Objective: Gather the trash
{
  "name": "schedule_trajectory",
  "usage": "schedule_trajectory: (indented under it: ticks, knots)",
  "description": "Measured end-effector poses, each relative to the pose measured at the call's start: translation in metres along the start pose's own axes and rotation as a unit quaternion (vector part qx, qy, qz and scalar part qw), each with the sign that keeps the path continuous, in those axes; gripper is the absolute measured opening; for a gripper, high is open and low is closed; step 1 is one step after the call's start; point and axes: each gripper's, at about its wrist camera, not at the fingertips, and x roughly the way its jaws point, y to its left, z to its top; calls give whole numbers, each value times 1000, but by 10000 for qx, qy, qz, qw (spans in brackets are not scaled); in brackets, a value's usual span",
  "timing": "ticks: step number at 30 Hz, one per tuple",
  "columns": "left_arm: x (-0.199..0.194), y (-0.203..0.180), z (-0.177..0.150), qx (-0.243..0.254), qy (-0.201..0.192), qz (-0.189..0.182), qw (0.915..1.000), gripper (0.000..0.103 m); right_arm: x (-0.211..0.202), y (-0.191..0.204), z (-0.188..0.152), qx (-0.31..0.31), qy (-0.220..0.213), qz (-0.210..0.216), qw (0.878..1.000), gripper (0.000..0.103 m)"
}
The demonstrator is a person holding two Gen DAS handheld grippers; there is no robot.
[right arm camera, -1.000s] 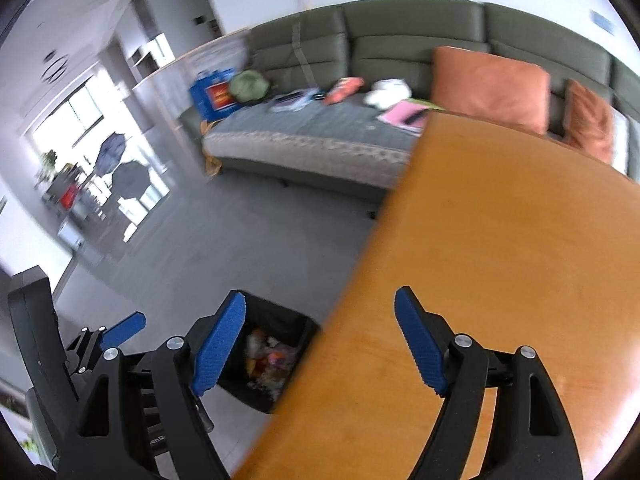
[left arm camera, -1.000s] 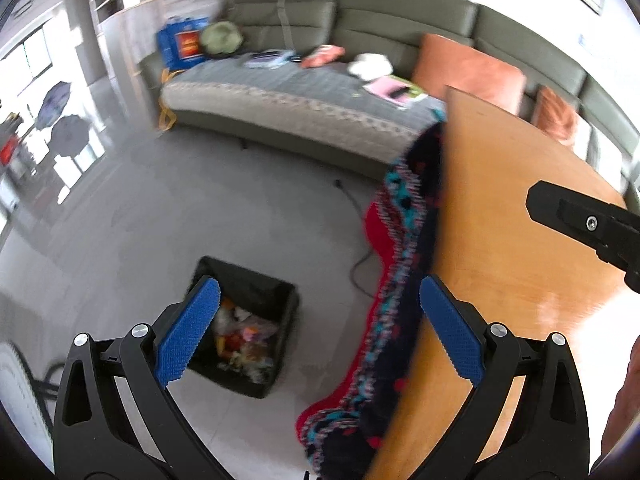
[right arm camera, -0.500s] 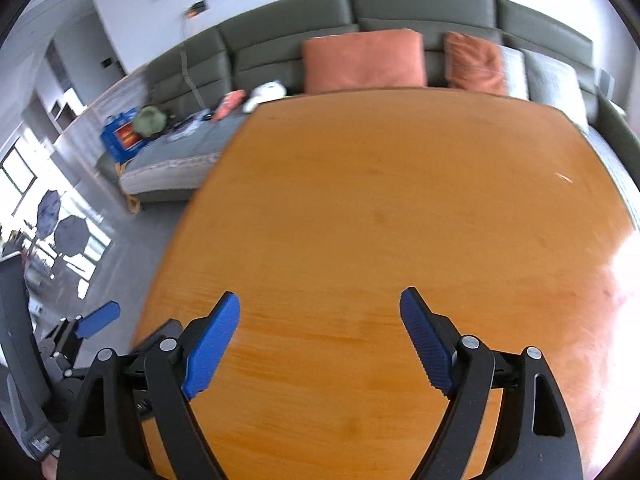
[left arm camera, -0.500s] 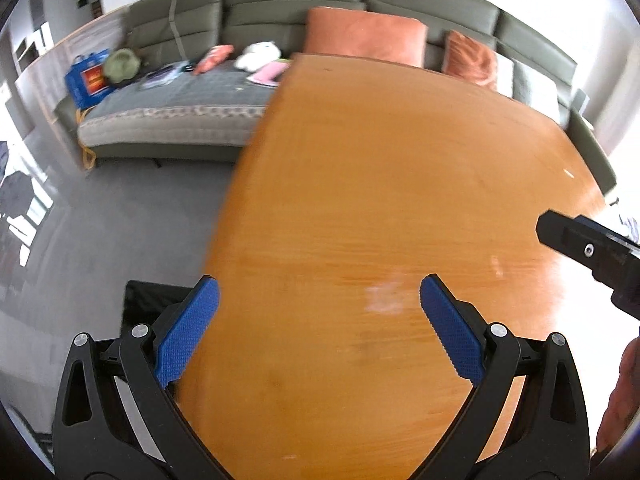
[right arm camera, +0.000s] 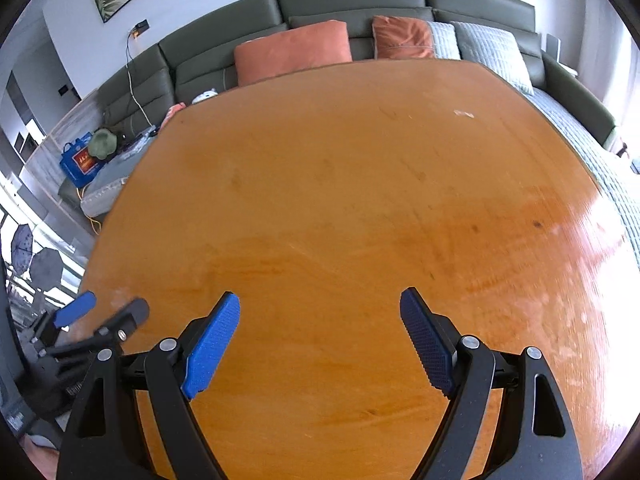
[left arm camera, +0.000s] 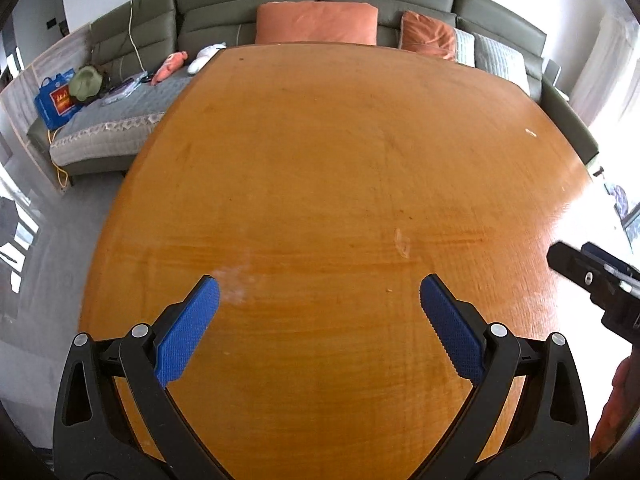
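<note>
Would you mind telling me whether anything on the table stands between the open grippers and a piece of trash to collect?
Nothing visible does. The left gripper and right gripper are open and empty over the wooden table. Only a small pale scrap lies near its far edge, with bare wood in between.

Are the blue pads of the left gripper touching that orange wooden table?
Cannot tell. In the left wrist view the left gripper stands open over the table, but looking down along the fingers hides any gap.

Orange wooden table, perhaps faint crumbs.
</note>
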Motion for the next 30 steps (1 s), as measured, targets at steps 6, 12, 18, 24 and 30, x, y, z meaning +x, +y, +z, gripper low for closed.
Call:
schedule_trajectory:
  ticks: [6,12,18,24,30]
  knots:
    - [5,-15,-13,-42,-79,60,9999,97,6,-16,-22,-209,9,-282,9994,83]
    - [14,-34,-21,147,-24,55,9999,97,13,-21,-22,-383,-6,-445,9983,83]
    - [19,-44,-26,249,-49,89,9996,97,21,-22,-23,-406,-51,-538,9977,86]
    - [22,-42,-30,161,-58,112,9998,97,25,-22,-24,-434,-159,-716,9964,93]
    - [24,-44,-31,170,-52,124,9998,97,29,-25,-23,-356,-130,-785,9962,100]
